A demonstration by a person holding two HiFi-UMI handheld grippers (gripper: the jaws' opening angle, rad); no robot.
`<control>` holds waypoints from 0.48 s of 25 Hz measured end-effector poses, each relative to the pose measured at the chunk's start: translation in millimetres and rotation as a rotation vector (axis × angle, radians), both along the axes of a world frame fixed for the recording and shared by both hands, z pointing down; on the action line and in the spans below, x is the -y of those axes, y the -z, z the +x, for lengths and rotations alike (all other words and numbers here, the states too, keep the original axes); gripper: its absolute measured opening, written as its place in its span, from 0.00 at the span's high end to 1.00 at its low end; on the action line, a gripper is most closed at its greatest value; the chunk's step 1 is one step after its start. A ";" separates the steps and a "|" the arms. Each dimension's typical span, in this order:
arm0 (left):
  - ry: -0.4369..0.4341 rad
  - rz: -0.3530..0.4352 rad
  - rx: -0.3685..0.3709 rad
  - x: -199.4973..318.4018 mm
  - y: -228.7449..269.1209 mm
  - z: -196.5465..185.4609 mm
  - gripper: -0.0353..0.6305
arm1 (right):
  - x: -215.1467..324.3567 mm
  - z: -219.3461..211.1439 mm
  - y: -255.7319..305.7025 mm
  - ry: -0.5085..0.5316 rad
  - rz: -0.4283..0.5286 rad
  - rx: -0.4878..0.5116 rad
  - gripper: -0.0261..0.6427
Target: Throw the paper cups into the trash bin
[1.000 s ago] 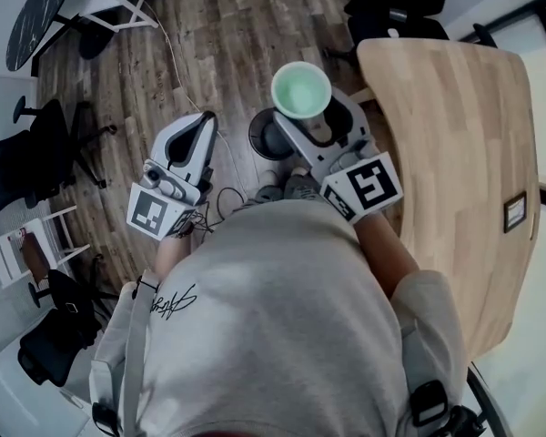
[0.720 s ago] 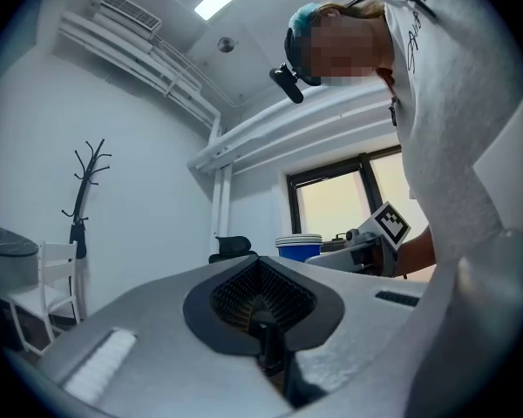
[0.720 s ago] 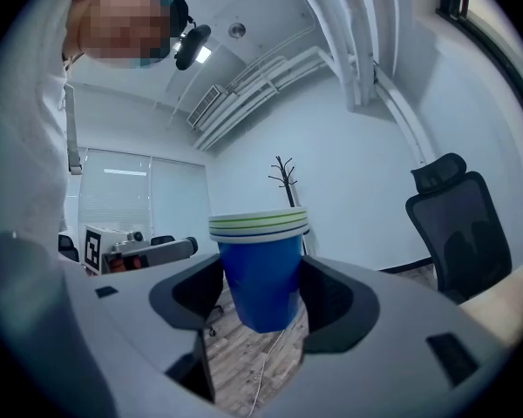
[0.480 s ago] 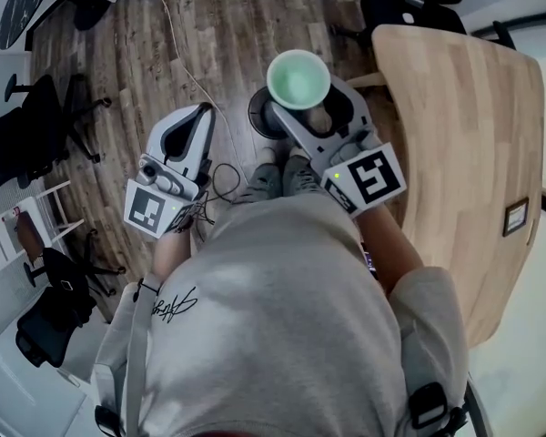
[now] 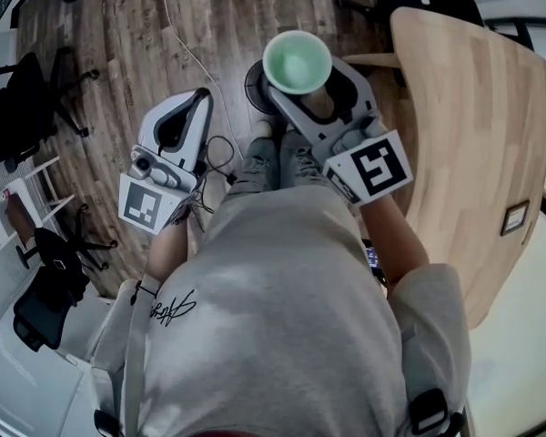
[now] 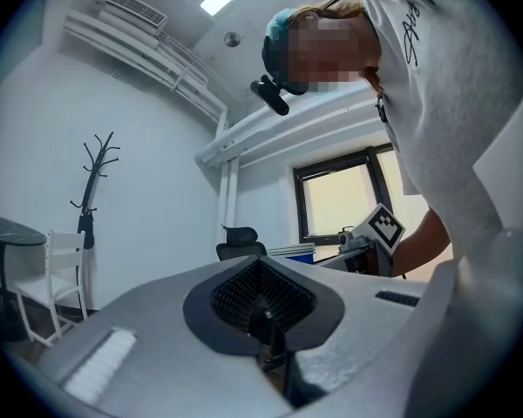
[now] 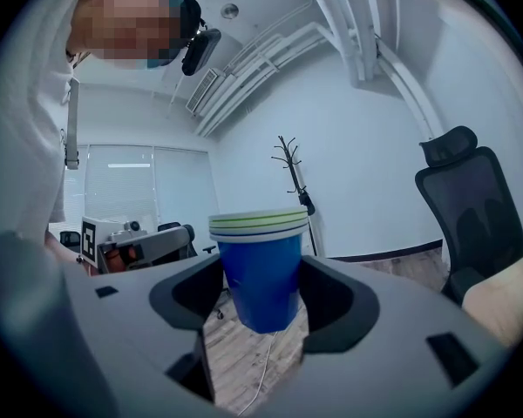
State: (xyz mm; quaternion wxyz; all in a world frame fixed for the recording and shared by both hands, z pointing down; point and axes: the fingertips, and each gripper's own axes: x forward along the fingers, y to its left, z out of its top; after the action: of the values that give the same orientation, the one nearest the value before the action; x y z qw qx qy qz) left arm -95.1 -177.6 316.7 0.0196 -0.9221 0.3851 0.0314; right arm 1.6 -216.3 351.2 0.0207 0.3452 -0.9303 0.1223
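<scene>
Right tongs [image 7: 263,301] are clamped on the sides of a nested stack of blue paper cups with green-lined white rims [image 7: 260,264]. They pinch it below the rims, so it stands upright with its mouth up. I judge that this grip keeps the whole stack together for a single drop.

In the head view the stack [image 5: 297,60] hangs in the air above the brown wood-plank floor [image 5: 209,16], at 12 o'clock from the person's grey shoes [image 5: 271,157]. At 8 o'clock from the stack, partly hidden beneath it, a dark round object [image 5: 253,87] sits on the floor. It may be the trash bin, but I cannot tell.

Left tongs [image 6: 264,312], also at 8 o'clock but further out, are closed on nothing and held aside, seemingly unneeded. A pale wooden desk [image 5: 473,135] lies at 3 o'clock.
</scene>
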 end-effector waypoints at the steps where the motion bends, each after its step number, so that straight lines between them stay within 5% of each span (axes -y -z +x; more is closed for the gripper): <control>1: 0.005 -0.006 -0.006 1.6 -3.0 -1.5 0.94 | 1.0 -2.0 -3.5 0.004 -0.004 -0.003 0.56; 12: 0.046 -0.073 -0.048 11.0 -39.9 -19.3 0.94 | 6.9 -17.6 -45.3 0.043 -0.054 -0.027 0.56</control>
State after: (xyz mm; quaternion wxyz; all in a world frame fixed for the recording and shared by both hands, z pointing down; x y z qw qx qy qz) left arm -114.4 -188.6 356.5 -0.0225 -0.9121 0.4075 0.0390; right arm -16.0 -223.3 396.6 0.0449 0.3258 -0.9336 0.1421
